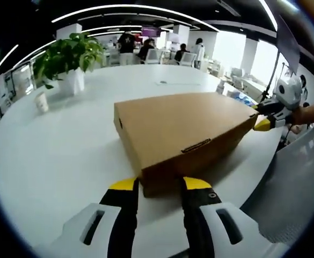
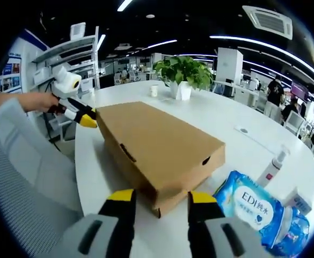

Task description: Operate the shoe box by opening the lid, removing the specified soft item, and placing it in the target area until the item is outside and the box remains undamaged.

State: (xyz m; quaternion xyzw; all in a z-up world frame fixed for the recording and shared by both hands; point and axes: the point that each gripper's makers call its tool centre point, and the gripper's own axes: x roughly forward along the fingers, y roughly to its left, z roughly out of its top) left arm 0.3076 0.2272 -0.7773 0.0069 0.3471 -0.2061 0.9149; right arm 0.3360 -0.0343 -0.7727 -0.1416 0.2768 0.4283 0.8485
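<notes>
The cardboard shoe box (image 1: 183, 137) lies closed on the white table (image 1: 65, 156), lid still down. The left gripper (image 1: 159, 185) and the right gripper (image 2: 159, 198) sit at opposite ends of it, apparently to steady the box and lift the lid. Both pairs of jaws are spread wide, gripping nothing, their yellow tips just beside the box corners. A wet-wipes pack (image 2: 253, 212) lies near the box.

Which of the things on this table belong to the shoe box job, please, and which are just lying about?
For the job: closed brown cardboard shoe box; left tool; right tool.

Lying about: blue packet of wet wipes; white spray bottle; potted green plant; white paper cup.
</notes>
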